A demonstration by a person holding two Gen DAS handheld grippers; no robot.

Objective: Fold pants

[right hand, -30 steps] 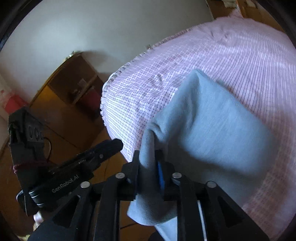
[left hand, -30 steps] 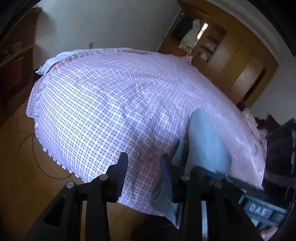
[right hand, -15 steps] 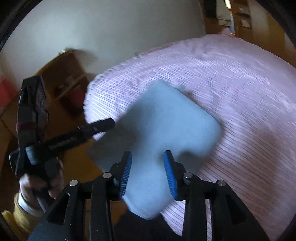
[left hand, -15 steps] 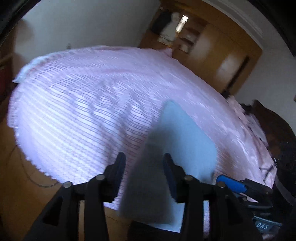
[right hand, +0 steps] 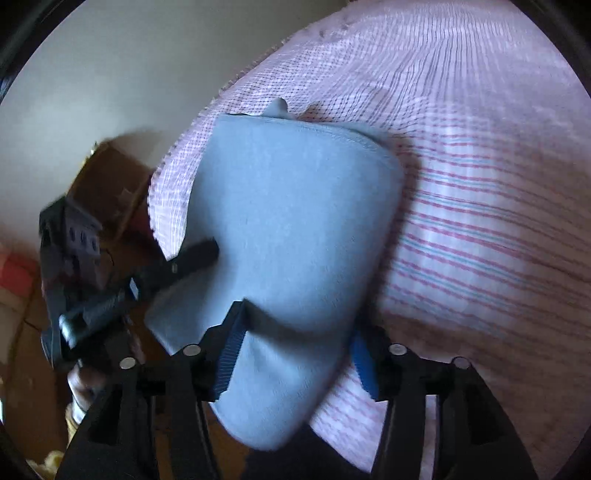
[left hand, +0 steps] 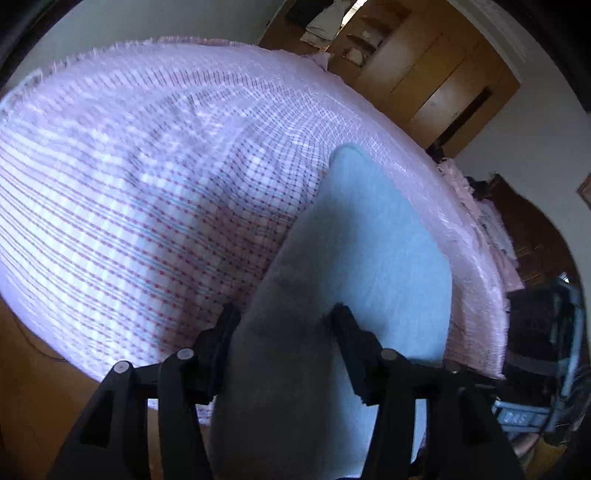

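Released pants (right hand: pixel 291 236) now on checked bedspread (left hand: pixel 140 206) (both tongs gaping)

Pink checked bedspread (left hand: pixel 155 206) over the bed, thin red and blue lines crossing, frilled hem at the far edge and along the near side. Wooden floor (left hand: pixel 33 398) below the hem, a dark cable lying on it. Pale wall (left hand: pixel 122 22) behind the bed. Wooden wardrobe (left hand: pixel 436 74) in the far corner, doors shut, an open section beside it holding light clothes (left hand: pixel 325 18). Dark wooden furniture (left hand: pixel 532 221) at the far right. From the right wrist view: low wooden shelf unit (right hand: pixel 110 184) against the wall, something red (right hand: pixel 14 273) at the left edge, blurred.
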